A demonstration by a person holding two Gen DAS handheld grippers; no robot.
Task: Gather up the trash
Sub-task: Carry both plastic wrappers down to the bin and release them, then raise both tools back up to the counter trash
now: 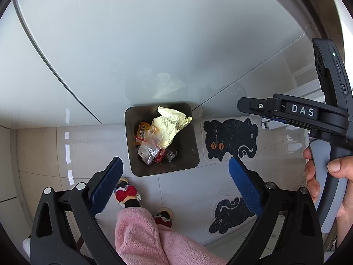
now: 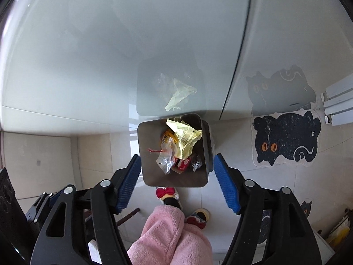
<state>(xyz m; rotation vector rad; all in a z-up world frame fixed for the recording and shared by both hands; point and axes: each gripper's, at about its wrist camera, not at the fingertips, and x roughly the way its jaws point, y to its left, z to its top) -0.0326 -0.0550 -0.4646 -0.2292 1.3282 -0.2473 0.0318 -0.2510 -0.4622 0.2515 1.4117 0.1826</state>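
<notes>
glossy pale cabinet front [image 1: 132, 44], shiny floor tiles [image 1: 181, 187], matte dark bin [image 1: 132, 119], crinkly yellowish paper [image 1: 169, 121], clear plastic wrappers [image 1: 147, 152], fuzzy pink fleece [image 1: 141, 234], ribbed blue pads [image 1: 106, 185]

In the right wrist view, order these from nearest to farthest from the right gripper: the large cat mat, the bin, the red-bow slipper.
From the right gripper:
1. Bin, between the fingers.
2. Red-bow slipper, just below the bin.
3. Large cat mat, far right.
</notes>
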